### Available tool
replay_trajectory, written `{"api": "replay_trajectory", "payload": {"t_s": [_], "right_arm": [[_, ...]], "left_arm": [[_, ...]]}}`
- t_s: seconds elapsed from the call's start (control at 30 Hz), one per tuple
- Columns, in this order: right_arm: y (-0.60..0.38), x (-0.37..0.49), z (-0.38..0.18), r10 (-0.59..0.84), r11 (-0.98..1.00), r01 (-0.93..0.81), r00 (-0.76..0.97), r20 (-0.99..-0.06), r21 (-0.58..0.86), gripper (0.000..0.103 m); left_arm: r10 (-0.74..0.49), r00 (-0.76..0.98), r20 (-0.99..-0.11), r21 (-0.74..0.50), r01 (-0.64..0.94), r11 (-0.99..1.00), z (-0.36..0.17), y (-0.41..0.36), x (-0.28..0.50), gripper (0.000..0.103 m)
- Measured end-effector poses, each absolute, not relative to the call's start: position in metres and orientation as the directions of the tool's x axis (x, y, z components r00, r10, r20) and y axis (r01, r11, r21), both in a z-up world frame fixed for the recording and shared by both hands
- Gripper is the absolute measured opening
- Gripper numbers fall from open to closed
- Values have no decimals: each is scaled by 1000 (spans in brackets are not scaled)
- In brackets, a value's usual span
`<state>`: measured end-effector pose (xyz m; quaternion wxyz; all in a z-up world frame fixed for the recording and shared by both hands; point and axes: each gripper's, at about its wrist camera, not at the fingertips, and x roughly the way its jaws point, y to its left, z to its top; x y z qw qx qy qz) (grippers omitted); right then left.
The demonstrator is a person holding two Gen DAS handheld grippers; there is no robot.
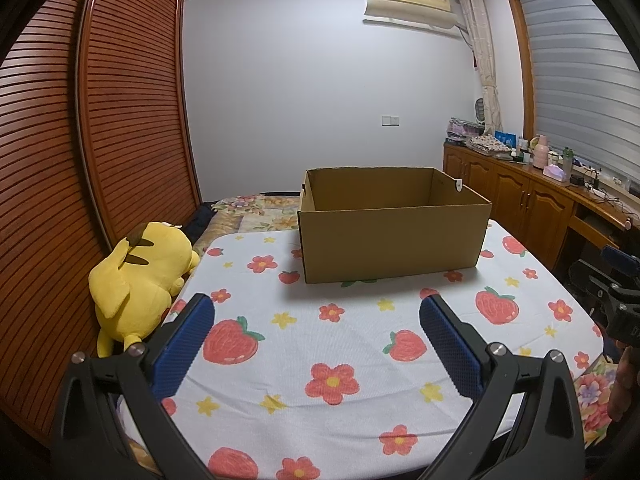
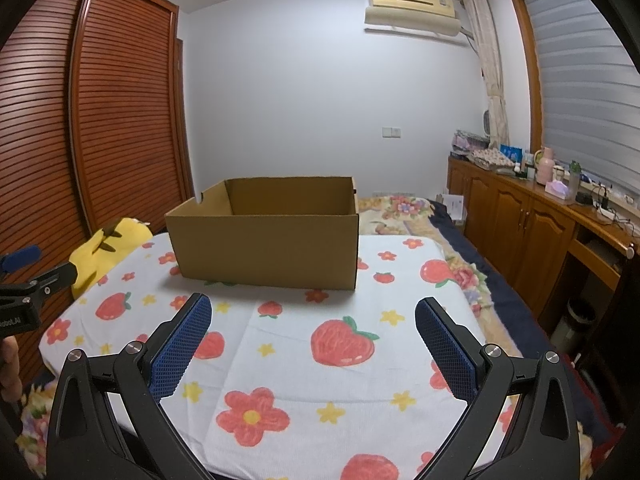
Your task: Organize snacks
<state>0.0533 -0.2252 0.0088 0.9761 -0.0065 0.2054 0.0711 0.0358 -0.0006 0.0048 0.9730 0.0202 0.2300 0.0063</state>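
Note:
An open brown cardboard box [image 1: 394, 236] stands at the far side of a table with a white strawberry-and-flower cloth [image 1: 360, 360]. It also shows in the right wrist view [image 2: 264, 248]; its inside floor is hidden by its near wall. My left gripper [image 1: 318, 304] is open and empty, above the cloth in front of the box. My right gripper [image 2: 314, 306] is open and empty, also in front of the box. No snacks show in either view. The right gripper's body shows at the right edge of the left wrist view [image 1: 620, 300], and the left gripper's body at the left edge of the right wrist view [image 2: 28, 292].
A yellow plush toy [image 1: 140, 280] lies at the table's left edge against a slatted wooden wardrobe [image 1: 80, 160]. A bed with a floral cover [image 2: 420, 216] lies behind the table. A wooden cabinet with bottles and clutter [image 2: 540, 208] runs along the right wall.

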Motion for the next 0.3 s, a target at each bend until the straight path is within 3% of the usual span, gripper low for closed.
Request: {"api": "replay_trajectory", "payload": {"t_s": [0.3], "right_arm": [[-226,53,8,136,990,-141,906,-402,17,103]], "left_arm": [[21,894,-448,42,-2,999,4,-1,36,103]]}}
